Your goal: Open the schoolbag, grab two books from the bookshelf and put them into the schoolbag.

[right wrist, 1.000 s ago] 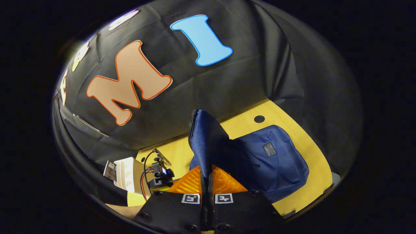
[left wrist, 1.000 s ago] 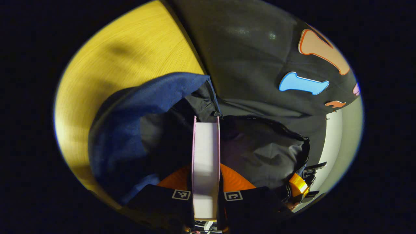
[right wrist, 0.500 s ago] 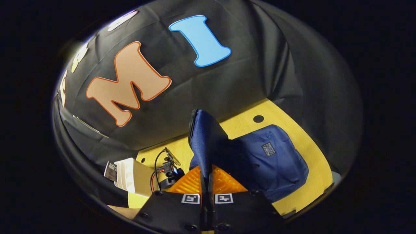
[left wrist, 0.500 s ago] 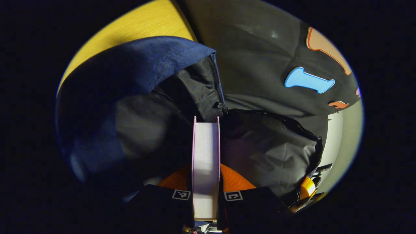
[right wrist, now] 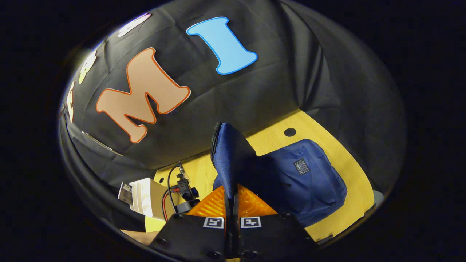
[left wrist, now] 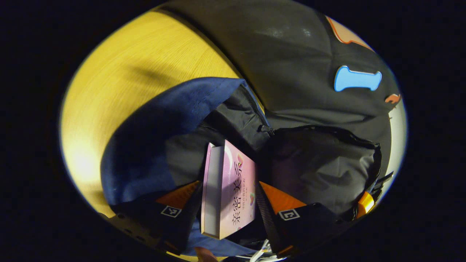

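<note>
Booth: yellow wooden tabletop [left wrist: 120, 83] is running under black cloth walls, and I am working over it from a distance.

Left gripper view, bag: I am looking down into the dark blue fabric schoolbag [left wrist: 153, 127], its mouth gaping, black lining showing inside.

Left gripper view, tool: my left gripper [left wrist: 229, 209] is standing wide, both fingers spread away from the book, so I am judging it is no longer clamping anything.

Left gripper view, book: pink-covered paperback book [left wrist: 233, 189] is leaning tilted between the spread fingers, its far end dipping into the bag's mouth.

Left gripper view, step: I am judging this as the release of a book into the bag. To do it well I am backing the fingers straight out along their own line, so neither one drags the cover back up.

Right gripper view, tool: my right gripper [right wrist: 233, 214] is pinching the raised blue flap [right wrist: 229, 156] of the schoolbag, fingers narrowed hard onto the cloth and holding the opening up.

Right gripper view, shelf: white bookshelf [right wrist: 143, 198] is standing to the lower left, beside the far-off left gripper's cabling.

Right gripper view, edges: zip teeth are lining the flap's edge, a likely snag for a book corner.

Right gripper view, room: bare tabletop is lying open beyond the bag towards a round cable hole [right wrist: 290, 132].
</note>
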{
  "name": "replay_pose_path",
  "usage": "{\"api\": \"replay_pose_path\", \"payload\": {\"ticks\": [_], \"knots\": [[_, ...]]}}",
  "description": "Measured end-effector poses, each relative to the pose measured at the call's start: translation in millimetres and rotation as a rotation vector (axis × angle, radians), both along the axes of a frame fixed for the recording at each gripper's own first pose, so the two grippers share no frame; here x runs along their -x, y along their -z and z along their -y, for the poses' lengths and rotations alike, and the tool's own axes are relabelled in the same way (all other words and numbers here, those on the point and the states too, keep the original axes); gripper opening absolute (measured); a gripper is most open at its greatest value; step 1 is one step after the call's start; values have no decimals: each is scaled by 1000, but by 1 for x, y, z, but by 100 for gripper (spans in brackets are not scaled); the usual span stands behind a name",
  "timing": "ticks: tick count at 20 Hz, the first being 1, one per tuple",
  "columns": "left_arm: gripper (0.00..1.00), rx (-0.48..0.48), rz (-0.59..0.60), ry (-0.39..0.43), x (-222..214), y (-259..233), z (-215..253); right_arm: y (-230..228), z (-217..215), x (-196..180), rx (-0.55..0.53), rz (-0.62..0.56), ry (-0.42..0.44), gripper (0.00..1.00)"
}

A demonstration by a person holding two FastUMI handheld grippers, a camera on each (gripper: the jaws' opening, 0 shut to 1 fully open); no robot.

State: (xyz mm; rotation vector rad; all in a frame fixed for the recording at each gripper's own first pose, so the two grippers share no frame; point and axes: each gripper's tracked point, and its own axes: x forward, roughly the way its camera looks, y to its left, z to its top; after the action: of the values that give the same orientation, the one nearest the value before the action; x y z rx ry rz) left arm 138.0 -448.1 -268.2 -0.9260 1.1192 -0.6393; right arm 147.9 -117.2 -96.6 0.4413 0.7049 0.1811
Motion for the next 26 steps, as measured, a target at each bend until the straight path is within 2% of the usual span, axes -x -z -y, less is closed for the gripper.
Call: {"api": "replay_pose_path", "payload": {"ticks": [1,3,4,5,11,17,22,26], "knots": [[87,-38,19,28,1,-2,-3,0,0,0,0,0,-1,3],[94,-119,77,54,1,-3,-15,0,0,0,3,1,-1,3],[89,-151,111,56,-1,-6,-22,0,-1,0,5,2,-1,3],[95,-184,149,61,-3,-8,-27,0,0,0,5,2,-2,3],[94,-292,349,51,-7,-57,-80,-2,0,3,4,3,-12,3],[94,-427,551,-34,-5,-121,-178,-2,1,4,-5,3,-27,3],[94,-575,663,-122,-4,-158,-269,-2,-1,4,-4,4,-37,4],[94,-643,716,-208,-2,-189,-329,-1,-4,2,0,4,-45,4]]}}
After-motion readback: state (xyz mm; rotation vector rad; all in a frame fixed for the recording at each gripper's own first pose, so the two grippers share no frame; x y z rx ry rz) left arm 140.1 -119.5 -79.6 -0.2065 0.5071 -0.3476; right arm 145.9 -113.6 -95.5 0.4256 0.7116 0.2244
